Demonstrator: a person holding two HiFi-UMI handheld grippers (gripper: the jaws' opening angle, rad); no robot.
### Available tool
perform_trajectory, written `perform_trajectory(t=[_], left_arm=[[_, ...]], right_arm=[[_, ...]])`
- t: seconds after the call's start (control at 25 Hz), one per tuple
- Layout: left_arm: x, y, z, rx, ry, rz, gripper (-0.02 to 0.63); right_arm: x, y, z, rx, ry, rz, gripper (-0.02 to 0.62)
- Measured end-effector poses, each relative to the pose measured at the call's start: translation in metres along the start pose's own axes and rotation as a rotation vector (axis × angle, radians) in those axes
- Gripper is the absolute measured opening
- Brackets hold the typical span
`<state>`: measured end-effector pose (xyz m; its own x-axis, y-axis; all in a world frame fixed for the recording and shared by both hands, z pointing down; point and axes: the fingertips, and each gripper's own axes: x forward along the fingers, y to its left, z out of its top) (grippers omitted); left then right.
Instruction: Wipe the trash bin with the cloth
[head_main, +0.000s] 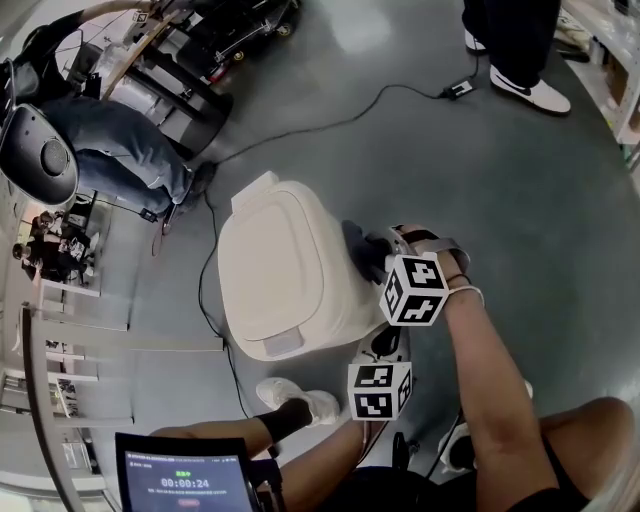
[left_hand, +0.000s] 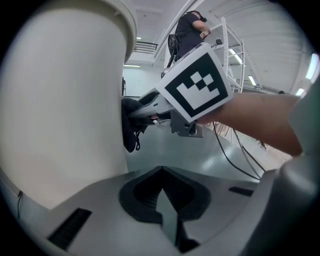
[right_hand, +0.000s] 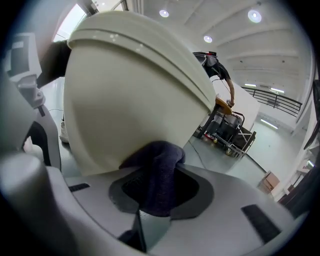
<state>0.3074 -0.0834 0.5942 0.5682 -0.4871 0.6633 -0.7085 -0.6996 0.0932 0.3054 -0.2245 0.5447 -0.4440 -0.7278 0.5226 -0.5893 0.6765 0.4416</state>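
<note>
Right claw (head_main: 370, 256) was clamped on the cloth (right_hand: 156, 167), a dark bunch pinched between its jaws and pushed against the side wall of the trash bin (head_main: 332, 292)! In the head view that contact sat at the bin's 3 o'clock, below the shut lid (head_main: 265, 258). The bin, cream and smooth, stood on the grey floor (head_main: 500, 180), the biggest thing in play. It looked like hollow plastic, so probably light, stiff and a bit slippery. A hard shove could likely slide or tip it, and a brace low on its wall seemed the sensible hold. Left claw (left_hand: 162, 202) hung at the bin's 5 o'clock, just beside the wall, jaws pressed together with nothing between them. The cloth looked soft, limp and light. Gripped by a bunched fold, it should drag across the wall without slipping out.
</note>
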Motion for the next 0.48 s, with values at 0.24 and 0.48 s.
perform_trajectory(t=[0.24, 0.48], left_arm=[[0.007, 0.002, -0.016, -0.014, 0.038, -0.012, 0.0], [0.009, 0.004, -0.028, -0.026, 0.069, -0.021, 0.0]], right_arm=[[0.02, 0.015, -0.024, 0.052, 0.051, 0.037, 0.094], [0.034, 0.035, -0.05, 0.1, 0.108, 0.079, 0.094]])
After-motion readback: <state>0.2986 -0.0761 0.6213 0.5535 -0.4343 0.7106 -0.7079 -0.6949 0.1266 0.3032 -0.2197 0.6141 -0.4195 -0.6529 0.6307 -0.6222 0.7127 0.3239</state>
